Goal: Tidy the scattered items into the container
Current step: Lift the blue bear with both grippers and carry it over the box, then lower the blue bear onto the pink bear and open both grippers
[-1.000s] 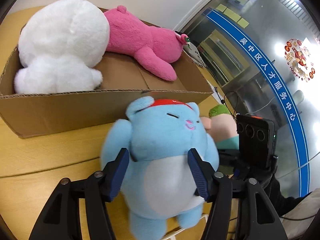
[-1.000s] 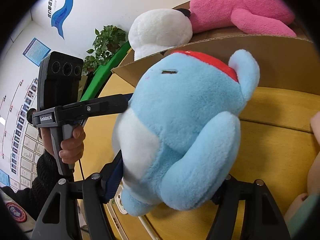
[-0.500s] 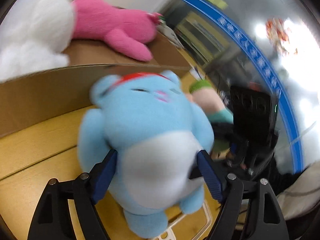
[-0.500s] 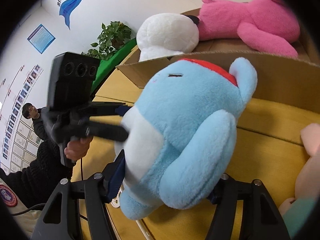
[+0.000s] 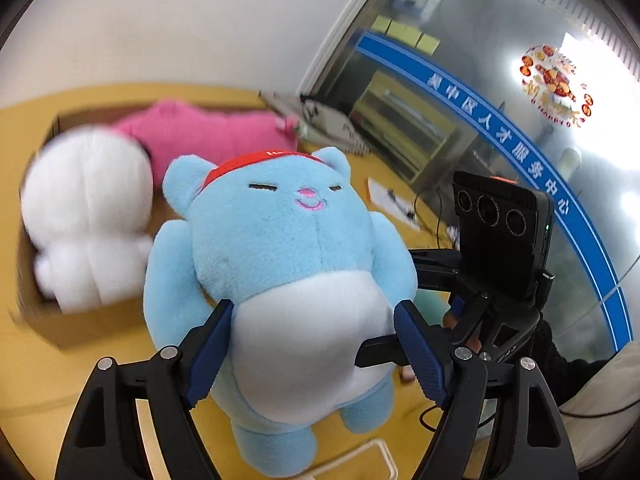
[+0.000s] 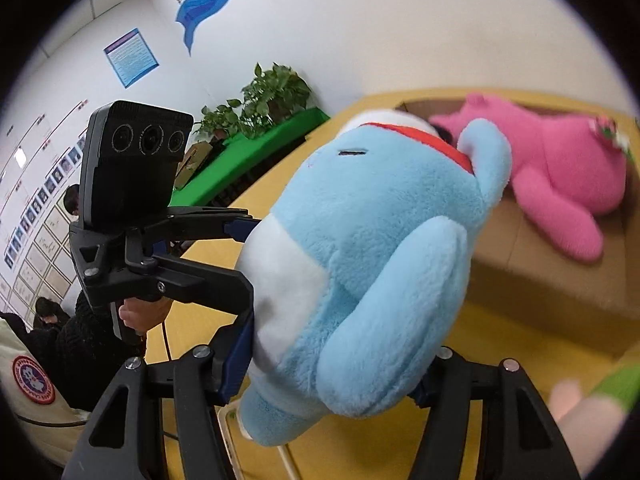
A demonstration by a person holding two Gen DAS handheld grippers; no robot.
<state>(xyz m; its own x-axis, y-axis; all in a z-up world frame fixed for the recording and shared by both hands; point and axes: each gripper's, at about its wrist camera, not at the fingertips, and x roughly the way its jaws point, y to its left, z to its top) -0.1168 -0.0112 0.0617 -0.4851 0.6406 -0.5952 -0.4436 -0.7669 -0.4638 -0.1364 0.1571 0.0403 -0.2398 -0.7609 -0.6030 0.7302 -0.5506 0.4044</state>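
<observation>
So you've got the blue plush up off the desk, both grippers squeezing its white belly: left gripper front-on, right gripper from its side. Behind it, the cardboard box holds a white plush and a pink plush.

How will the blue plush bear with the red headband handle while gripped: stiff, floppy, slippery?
The blue plush bear with the red headband probably compresses easily: its belly bulges between the left gripper fingers. Likely light. Its fuzzy fabric probably resists slipping in the right gripper.
</observation>
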